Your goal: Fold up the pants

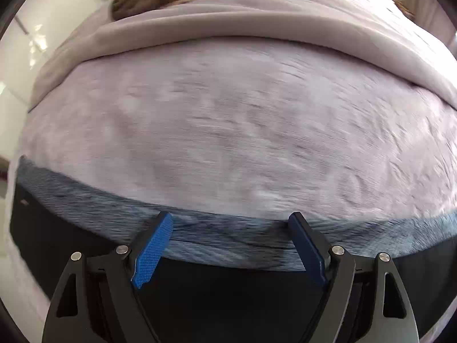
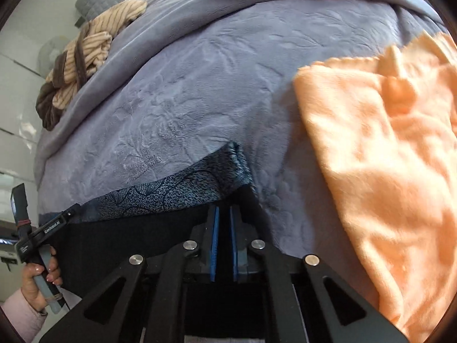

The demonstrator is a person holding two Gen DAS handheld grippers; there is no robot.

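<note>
The black pants with a blue-grey patterned waistband (image 2: 182, 191) lie along the near edge of the bed covered in a lavender embossed plush blanket (image 2: 200, 85). The band's long axis runs across both views, roughly parallel to the bed edge, with the dark cloth hanging toward the cameras.

The right gripper (image 2: 224, 214) has its blue-padded fingers (image 2: 214, 228) drawn narrow, only a slim gap showing between them, right at the band's right-hand corner where the fabric bunches. Dark cloth sits just around the tips, and the pads look pinched on it, though the cloth between them is too dark to be sure.

The left gripper (image 1: 231, 223) stands with its fingers (image 1: 155, 245) spread wide over the same waistband (image 1: 228, 237) further along its length. The band passes crosswise between and under the tips, and no pad presses on it. In the right wrist view this gripper appears at the left end of the band, held by the person's hand (image 2: 37, 280).

So the two grippers sit at opposite ends of the waistband, each pointing steeply down at it. The coming move turns on the left fingers, which straddle the band across its width and, by my judgement, need only to close on its edge before both ends can be lifted together.

A peach fleece blanket (image 2: 385, 157) lies to the right, apart from the pants. A striped beige-and-brown garment (image 2: 82, 57) is heaped at the far side.
</note>
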